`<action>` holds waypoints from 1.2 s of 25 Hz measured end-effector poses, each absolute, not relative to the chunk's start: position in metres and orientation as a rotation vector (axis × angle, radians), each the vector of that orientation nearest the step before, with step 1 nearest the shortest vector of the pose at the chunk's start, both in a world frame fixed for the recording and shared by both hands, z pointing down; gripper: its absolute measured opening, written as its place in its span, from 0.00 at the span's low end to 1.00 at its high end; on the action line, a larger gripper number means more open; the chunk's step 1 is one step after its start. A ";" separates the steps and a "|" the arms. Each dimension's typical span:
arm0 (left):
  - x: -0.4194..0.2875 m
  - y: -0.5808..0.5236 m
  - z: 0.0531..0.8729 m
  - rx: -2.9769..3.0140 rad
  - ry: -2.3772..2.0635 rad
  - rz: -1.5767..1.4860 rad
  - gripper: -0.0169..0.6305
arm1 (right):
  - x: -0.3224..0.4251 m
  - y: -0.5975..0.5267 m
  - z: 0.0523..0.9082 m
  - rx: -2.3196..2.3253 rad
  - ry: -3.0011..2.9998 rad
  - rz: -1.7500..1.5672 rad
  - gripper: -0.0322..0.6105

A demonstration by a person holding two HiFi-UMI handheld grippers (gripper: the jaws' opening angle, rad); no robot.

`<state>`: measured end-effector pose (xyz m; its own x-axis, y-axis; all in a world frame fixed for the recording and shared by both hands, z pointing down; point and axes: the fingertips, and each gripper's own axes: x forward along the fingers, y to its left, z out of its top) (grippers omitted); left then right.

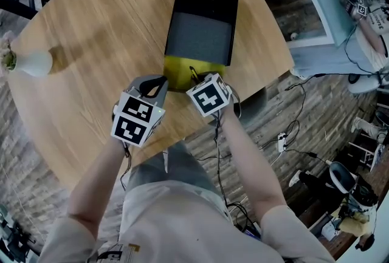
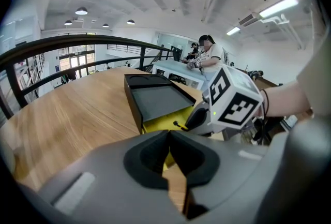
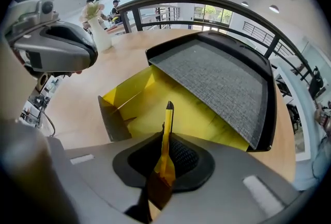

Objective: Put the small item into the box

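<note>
The round wooden table (image 1: 91, 43) holds two things: a black box (image 1: 200, 31) (yellow at its open end) and, well apart, a white vase (image 1: 33, 63) at the left edge.

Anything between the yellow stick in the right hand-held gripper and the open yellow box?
Nothing visible. The right hand-held gripper grips the yellow stick, tip towards the yellow box, whose near end is open. The grey-lined black tray lies past that opening. The left hand-held gripper, shut and empty, sits off to the side.
</note>
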<state>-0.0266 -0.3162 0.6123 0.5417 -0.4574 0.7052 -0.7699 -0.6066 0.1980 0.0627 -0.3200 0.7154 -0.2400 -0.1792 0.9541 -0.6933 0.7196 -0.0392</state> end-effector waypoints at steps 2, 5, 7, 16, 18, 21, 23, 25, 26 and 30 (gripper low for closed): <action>-0.027 -0.315 0.614 2.286 -0.991 0.842 0.03 | 0.061 -0.321 0.717 0.687 -1.779 0.564 0.12; -0.027 -0.312 0.616 2.285 -0.992 0.836 0.03 | 0.060 -0.321 0.717 0.690 -1.783 0.564 0.14; -0.026 -0.311 0.614 2.289 -0.992 0.824 0.03 | 0.059 -0.320 0.716 0.696 -1.790 0.566 0.20; -0.023 -0.298 0.602 2.299 -0.998 0.812 0.03 | 0.072 -0.321 0.703 0.809 -1.822 0.566 0.14; -0.021 -0.299 0.594 2.316 -1.004 0.801 0.03 | 0.076 -0.323 0.693 0.856 -1.837 0.563 0.13; -0.024 -0.299 0.582 2.338 -1.017 0.792 0.03 | 0.077 -0.323 0.672 0.934 -1.861 0.575 0.11; -0.025 -0.297 0.572 2.351 -1.029 0.787 0.03 | 0.079 -0.323 0.655 0.978 -1.882 0.571 0.10; -0.024 -0.296 0.558 2.370 -1.044 0.777 0.03 | 0.083 -0.323 0.636 1.023 -1.903 0.557 0.10; -0.024 -0.296 0.550 2.380 -1.053 0.771 0.03 | 0.085 -0.324 0.626 1.047 -1.914 0.549 0.10; -0.023 -0.294 0.521 2.421 -1.088 0.750 0.03 | 0.091 -0.325 0.577 1.148 -1.995 0.494 0.10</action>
